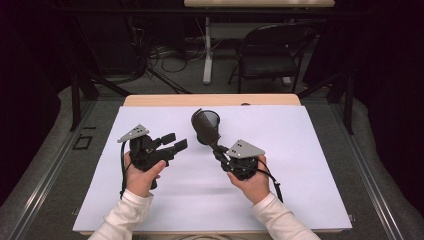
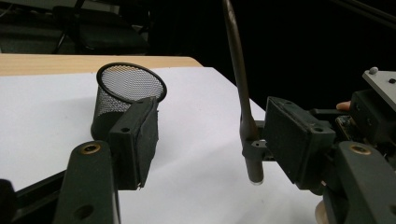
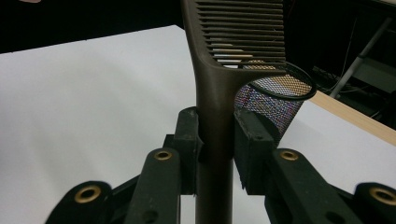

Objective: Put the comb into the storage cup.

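Right claw (image 3: 217,140) grips comb (image 3: 233,51) handle, comb upright, teeth end up.

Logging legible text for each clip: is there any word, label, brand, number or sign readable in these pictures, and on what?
None can be read. The comb clamped in the right gripper, the mesh cup, the white sheet and the left gripper carry no print that shows. A small dark outline on the floor left of the table is a bare shape, not lettering.
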Tool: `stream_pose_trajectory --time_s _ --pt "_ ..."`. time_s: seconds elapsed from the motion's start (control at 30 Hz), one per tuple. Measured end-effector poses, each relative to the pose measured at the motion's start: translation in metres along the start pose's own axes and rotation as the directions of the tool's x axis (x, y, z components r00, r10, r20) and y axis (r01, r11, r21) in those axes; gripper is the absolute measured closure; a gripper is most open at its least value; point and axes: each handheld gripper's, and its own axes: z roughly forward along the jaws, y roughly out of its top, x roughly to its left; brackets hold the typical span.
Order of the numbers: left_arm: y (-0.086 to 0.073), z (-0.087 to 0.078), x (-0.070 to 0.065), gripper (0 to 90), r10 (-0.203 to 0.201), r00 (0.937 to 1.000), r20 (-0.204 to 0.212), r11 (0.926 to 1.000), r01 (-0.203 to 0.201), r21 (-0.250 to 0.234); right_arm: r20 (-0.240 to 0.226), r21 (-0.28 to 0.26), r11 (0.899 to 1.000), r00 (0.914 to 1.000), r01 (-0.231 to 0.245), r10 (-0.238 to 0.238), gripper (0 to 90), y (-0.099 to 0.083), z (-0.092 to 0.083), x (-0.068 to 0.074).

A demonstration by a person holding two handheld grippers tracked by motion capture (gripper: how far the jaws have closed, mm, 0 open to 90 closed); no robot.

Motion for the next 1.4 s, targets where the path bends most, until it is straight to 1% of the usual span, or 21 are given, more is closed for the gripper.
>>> stream_pose_trajectory --time_s 0.17,0.2,0.33,0.43,0.5,0.53,0.63,1.07,1.23,1.33,1.4 --pt "0.005 0.003 -0.002 36.7 -0.003 0.9997 0.025 1.0 0.003 0.0 -0.005 0.002 1.0 1.0 0.002 -0.002 72.8 -0.001 0.001 0.002" --pt "0.006 0.004 -0.002 36.7 0.002 0.9996 0.027 1.0 -0.002 0.003 -0.004 0.002 1.0 1.0 0.005 -0.005 72.8 -0.001 0.001 0.002" --pt "0.011 0.006 -0.006 37.7 0.018 0.9996 0.023 0.9997 -0.018 0.014 -0.007 0.0 1.0 0.9999 0.01 -0.01 72.8 -0.001 0.001 0.003" --pt "0.013 0.007 -0.007 40.0 0.032 0.9991 0.026 0.9991 -0.033 0.028 -0.008 0.0 1.0 0.9999 0.011 -0.011 72.8 -0.001 0.002 0.004" --pt "0.014 0.008 -0.008 40.6 0.033 0.9993 0.016 0.9989 -0.033 0.034 -0.009 0.001 1.0 0.9999 0.01 -0.01 72.8 -0.001 0.002 0.005" --pt "0.015 0.009 -0.008 40.7 0.033 0.9993 0.02 0.9988 -0.034 0.036 -0.008 0.001 1.0 0.9999 0.01 -0.01 72.8 -0.001 0.002 0.005" --pt "0.017 0.009 -0.009 41.6 0.032 0.9994 0.012 0.9991 -0.032 0.028 -0.009 0.0 1.0 0.9999 0.01 -0.01 72.8 -0.001 0.002 0.005" --pt "0.028 0.01 -0.01 44.8 0.022 0.9997 0.008 0.9998 -0.022 0.0 -0.005 -0.006 1.0 0.9999 0.015 -0.015 72.8 -0.001 0.002 0.005" --pt "0.031 0.011 -0.011 45.9 0.024 0.9997 0.002 0.9997 -0.024 0.004 -0.004 -0.008 1.0 0.9999 0.014 -0.014 72.8 -0.001 0.001 0.005" --pt "0.033 0.011 -0.011 47.1 0.016 0.9999 0.005 0.9999 -0.016 0.007 -0.005 -0.008 1.0 0.9999 0.013 -0.013 72.8 -0.001 0.001 0.005" --pt "0.034 0.012 -0.011 48.0 0.017 0.9999 0.0 0.9998 -0.017 0.005 -0.003 -0.007 1.0 0.9999 0.015 -0.015 72.8 -0.001 0.001 0.005"
